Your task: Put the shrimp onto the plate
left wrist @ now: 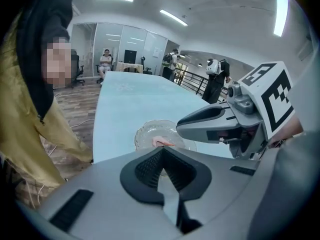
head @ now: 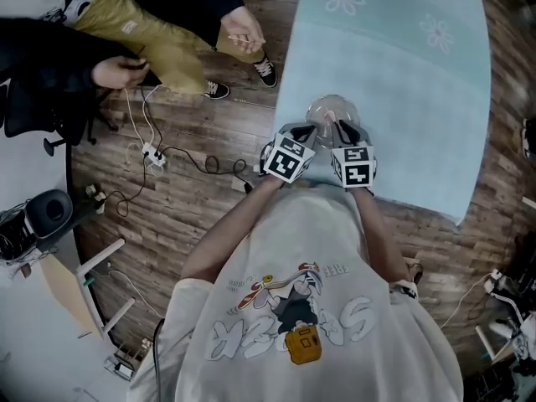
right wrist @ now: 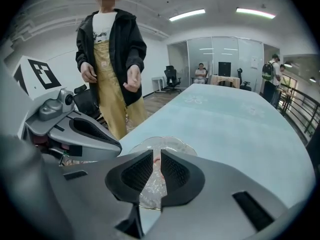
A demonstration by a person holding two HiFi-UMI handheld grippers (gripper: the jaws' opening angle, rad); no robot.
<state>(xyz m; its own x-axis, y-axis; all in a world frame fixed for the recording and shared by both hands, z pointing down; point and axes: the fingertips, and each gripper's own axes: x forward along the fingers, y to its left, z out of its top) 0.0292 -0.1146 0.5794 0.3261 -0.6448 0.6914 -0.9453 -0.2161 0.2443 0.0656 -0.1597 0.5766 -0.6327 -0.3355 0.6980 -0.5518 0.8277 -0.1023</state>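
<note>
The left hand-held gripper [left wrist: 162,151], clenched empty, and right hand-held gripper [right wrist: 156,156], slightly parted on nothing, hover at 6 o'clock of the clear glass plate [left wrist: 145,134] bearing the pink shrimp [left wrist: 161,142]; best withdraw both without clipping its rim.

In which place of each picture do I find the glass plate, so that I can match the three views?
Head view: the glass plate lies in the upper middle, near the table's edge.
Left gripper view: the plate is at the centre, low on the table.
Right gripper view: the plate is at the centre, partly hidden below.
Shared landmark: the pale blue table under it.
</note>
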